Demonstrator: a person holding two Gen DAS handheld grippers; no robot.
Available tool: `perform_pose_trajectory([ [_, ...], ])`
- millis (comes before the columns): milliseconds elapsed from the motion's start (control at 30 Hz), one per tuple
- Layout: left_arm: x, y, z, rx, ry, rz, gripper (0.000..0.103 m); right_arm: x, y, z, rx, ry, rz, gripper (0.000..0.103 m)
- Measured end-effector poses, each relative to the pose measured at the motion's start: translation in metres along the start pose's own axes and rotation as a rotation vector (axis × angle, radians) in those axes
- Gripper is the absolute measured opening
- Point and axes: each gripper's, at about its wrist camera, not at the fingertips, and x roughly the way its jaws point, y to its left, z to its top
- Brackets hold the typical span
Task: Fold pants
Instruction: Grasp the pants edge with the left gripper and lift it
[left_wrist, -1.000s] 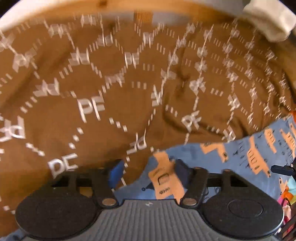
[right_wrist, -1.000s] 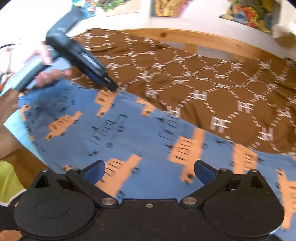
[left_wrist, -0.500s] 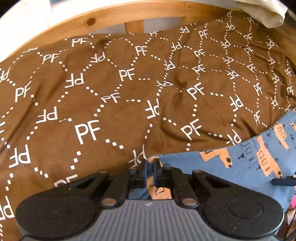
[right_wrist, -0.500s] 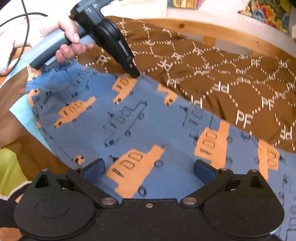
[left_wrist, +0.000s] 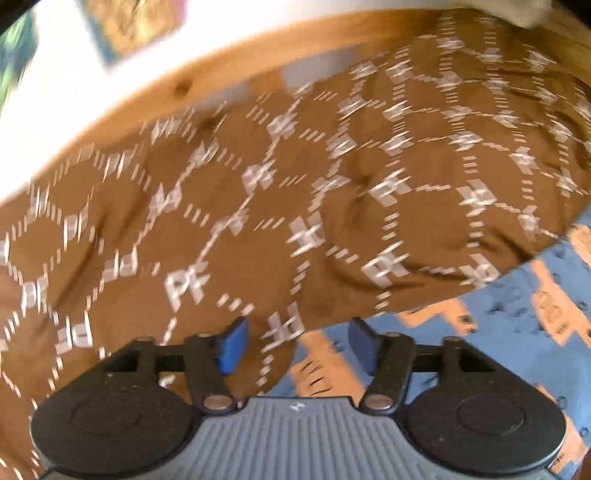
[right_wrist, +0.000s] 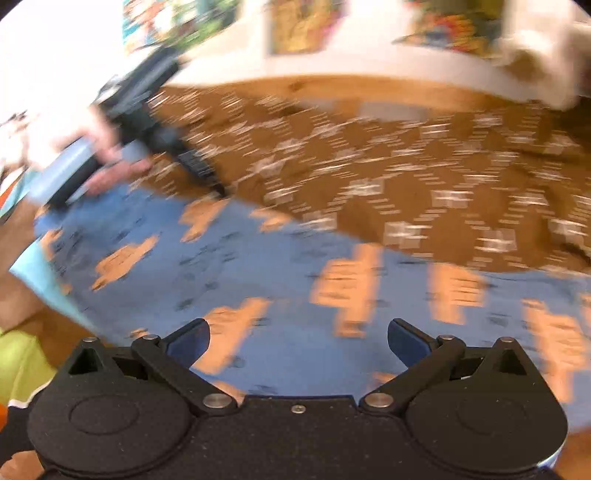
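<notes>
The pants (right_wrist: 280, 266) are blue with orange truck prints and lie spread on a brown bedspread (right_wrist: 406, 173) printed with white letters. In the left wrist view the pants (left_wrist: 509, 332) fill the lower right. My left gripper (left_wrist: 295, 343) is open and empty over the pants' edge, where blue cloth meets the brown bedspread (left_wrist: 258, 221). It also shows in the right wrist view (right_wrist: 221, 190), held in a hand at the pants' far left edge. My right gripper (right_wrist: 299, 347) is open and empty above the pants. Both views are blurred.
A wooden bed frame (left_wrist: 207, 74) runs along the far side of the bedspread, with a white wall and pictures (right_wrist: 306, 22) behind. A pale cloth (right_wrist: 535, 62) lies at the far right corner. Lime-green fabric (right_wrist: 18, 365) sits at the lower left.
My left gripper, shut on the pants' edge half a second ago, has opened and let go. Both grippers have lifted and tilted, so more wall shows.
</notes>
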Motion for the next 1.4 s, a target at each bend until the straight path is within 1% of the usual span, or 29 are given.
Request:
perform_pose_trajectory([
  [33, -0.005, -0.012, 0.003, 0.032, -0.022, -0.013, 0.074, -0.008, -0.011, -0.001, 0.033, -0.009, -0.036, 0.102],
  [100, -0.011, -0.039, 0.013, 0.091, -0.064, -0.065, 0.074, -0.023, -0.032, -0.004, 0.097, -0.025, -0.109, 0.102],
  [233, -0.015, -0.102, 0.041, 0.18, -0.143, -0.212, 0.08, -0.056, -0.078, -0.013, 0.217, -0.046, -0.27, 0.102],
  [300, -0.014, -0.136, 0.055, 0.225, -0.174, -0.29, 0.08, -0.068, -0.095, -0.018, 0.257, -0.05, -0.331, 0.102],
  [333, -0.013, -0.152, 0.061, 0.249, -0.188, -0.323, 0.08, -0.072, -0.104, -0.021, 0.278, -0.052, -0.347, 0.102],
  [400, -0.011, -0.184, 0.072, 0.299, -0.213, -0.382, 0.08, -0.079, -0.119, -0.028, 0.328, -0.05, -0.355, 0.102],
  [433, -0.009, -0.2, 0.078, 0.323, -0.226, -0.41, 0.08, -0.081, -0.126, -0.031, 0.364, -0.043, -0.349, 0.102],
  [500, -0.008, -0.225, 0.087, 0.359, -0.235, -0.458, 0.08, -0.082, -0.139, -0.036, 0.431, -0.029, -0.32, 0.098],
  [533, -0.006, -0.235, 0.091, 0.376, -0.236, -0.479, 0.08, -0.082, -0.146, -0.038, 0.464, -0.024, -0.301, 0.098],
  [600, 0.0, -0.256, 0.1, 0.408, -0.224, -0.494, 0.08, -0.084, -0.157, -0.04, 0.522, -0.029, -0.269, 0.095],
  [633, 0.004, -0.261, 0.102, 0.419, -0.217, -0.495, 0.08, -0.086, -0.163, -0.041, 0.547, -0.035, -0.252, 0.094],
  [700, 0.014, -0.271, 0.107, 0.444, -0.194, -0.493, 0.08, -0.086, -0.173, -0.038, 0.574, -0.041, -0.234, 0.089],
  [767, 0.024, -0.276, 0.108, 0.461, -0.168, -0.478, 0.082, -0.083, -0.182, -0.036, 0.585, -0.03, -0.217, 0.088],
  [967, 0.034, -0.265, 0.105, 0.374, -0.117, -0.509, 0.084, -0.07, -0.186, -0.034, 0.563, 0.008, -0.184, 0.089],
  [1100, 0.032, -0.269, 0.107, 0.359, -0.093, -0.48, 0.083, -0.066, -0.185, -0.038, 0.615, 0.012, -0.105, 0.092],
  [1167, 0.027, -0.273, 0.109, 0.35, -0.085, -0.461, 0.081, -0.065, -0.185, -0.039, 0.619, -0.001, -0.105, 0.092],
  [1233, 0.019, -0.27, 0.11, 0.338, -0.087, -0.456, 0.079, -0.067, -0.189, -0.041, 0.654, -0.029, -0.1, 0.09],
  [1267, 0.013, -0.269, 0.112, 0.326, -0.088, -0.461, 0.078, -0.068, -0.191, -0.042, 0.676, -0.043, -0.101, 0.087],
  [1333, 0.01, -0.264, 0.119, 0.284, -0.073, -0.492, 0.078, -0.071, -0.195, -0.045, 0.718, -0.063, -0.112, 0.075],
  [1400, 0.006, -0.256, 0.123, 0.214, -0.035, -0.543, 0.078, -0.074, -0.198, -0.048, 0.761, -0.062, -0.13, 0.047],
])
